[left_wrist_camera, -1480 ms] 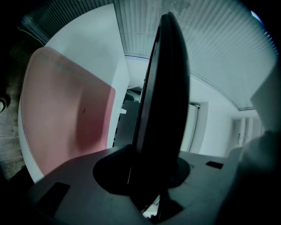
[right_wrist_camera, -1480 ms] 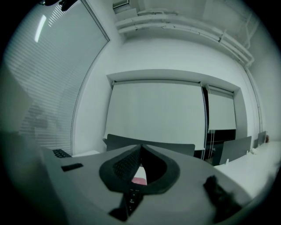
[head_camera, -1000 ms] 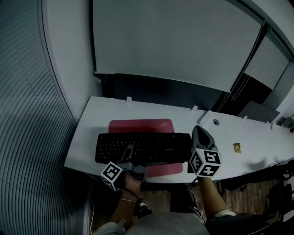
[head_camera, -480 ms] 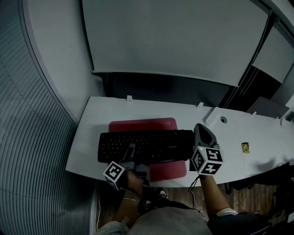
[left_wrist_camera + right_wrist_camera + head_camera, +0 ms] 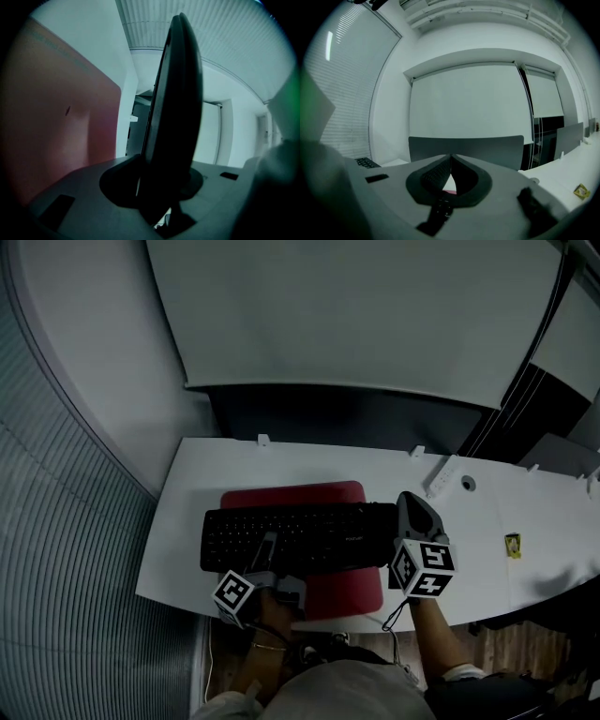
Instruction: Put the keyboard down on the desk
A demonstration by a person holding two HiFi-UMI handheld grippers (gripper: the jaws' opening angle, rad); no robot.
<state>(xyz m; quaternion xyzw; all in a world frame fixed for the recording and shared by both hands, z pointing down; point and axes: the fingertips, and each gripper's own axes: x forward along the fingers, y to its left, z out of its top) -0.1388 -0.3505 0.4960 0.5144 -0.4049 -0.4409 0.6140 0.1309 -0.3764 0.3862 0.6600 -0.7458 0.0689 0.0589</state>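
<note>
- The black keyboard point(image 5: 300, 535) lies lengthwise across the near middle of the white bench point(image 5: 187, 512), over a red mat point(image 5: 291, 495).
- The mat shows beyond the keyboard's far edge and again at its near right corner.
- The left gripper point(image 5: 267, 545) reaches in from the near side and is clenched on the keyboard's near edge, left of its middle.
- In the left gripper view the keyboard stands edge-on between the two jaws, which press on its top and underside.
- In that same view a strip of pale wall shows between the keyboard and the mat, so at least the far part of the keyboard is clear of the mat. The head view does not show whether it rests anywhere.
- The right gripper point(image 5: 408, 504) is at the keyboard's right end, pointing toward the far side. Its jaws are closed tip to tip with nothing between them.
- Whether the right gripper touches the keyboard cannot be told.
- A small yellow item point(image 5: 512, 545) lies on the bench well to the right.
- A dark panel point(image 5: 337, 423) stands along the bench's far edge.
</note>
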